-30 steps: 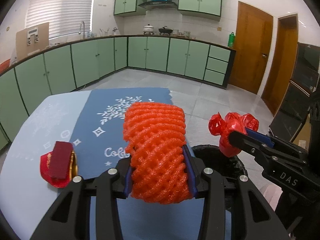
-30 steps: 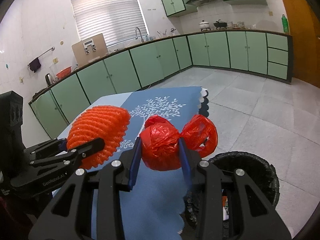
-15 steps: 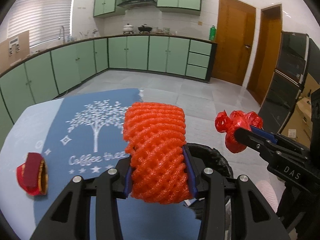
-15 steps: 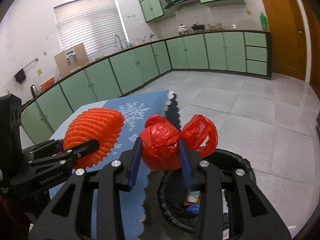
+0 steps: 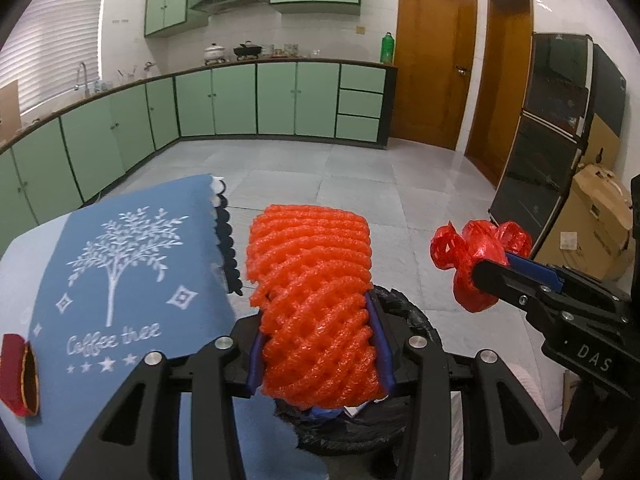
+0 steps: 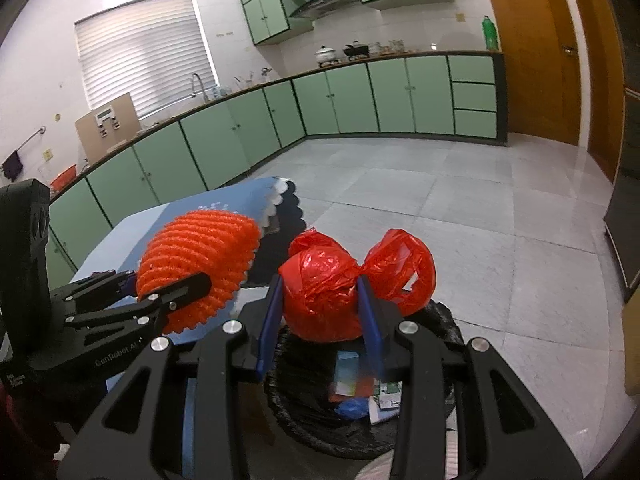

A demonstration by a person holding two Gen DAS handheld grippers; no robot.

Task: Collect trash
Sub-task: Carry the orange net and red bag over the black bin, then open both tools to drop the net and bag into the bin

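My left gripper (image 5: 320, 340) is shut on an orange foam fruit net (image 5: 316, 300), held past the table's edge above the black-bagged trash bin (image 5: 416, 316). The net also shows in the right wrist view (image 6: 192, 264). My right gripper (image 6: 320, 316) is shut on a knotted red plastic bag (image 6: 324, 300), held over the bin (image 6: 440, 428), which holds several pieces of trash (image 6: 352, 376). The red bag also shows in the left wrist view (image 5: 476, 248).
A table with a blue "Coffee tree" cloth (image 5: 120, 280) is at the left, with a red-and-gold ring-shaped item (image 5: 20, 376) on it. Green cabinets (image 5: 280, 104) line the far walls. Cardboard boxes (image 5: 600, 224) stand at the right on the tiled floor.
Both grippers have moved right, off the table and over the trash bin, still holding the foam net and the red bag. The red-and-gold item has slid to the left edge of view.
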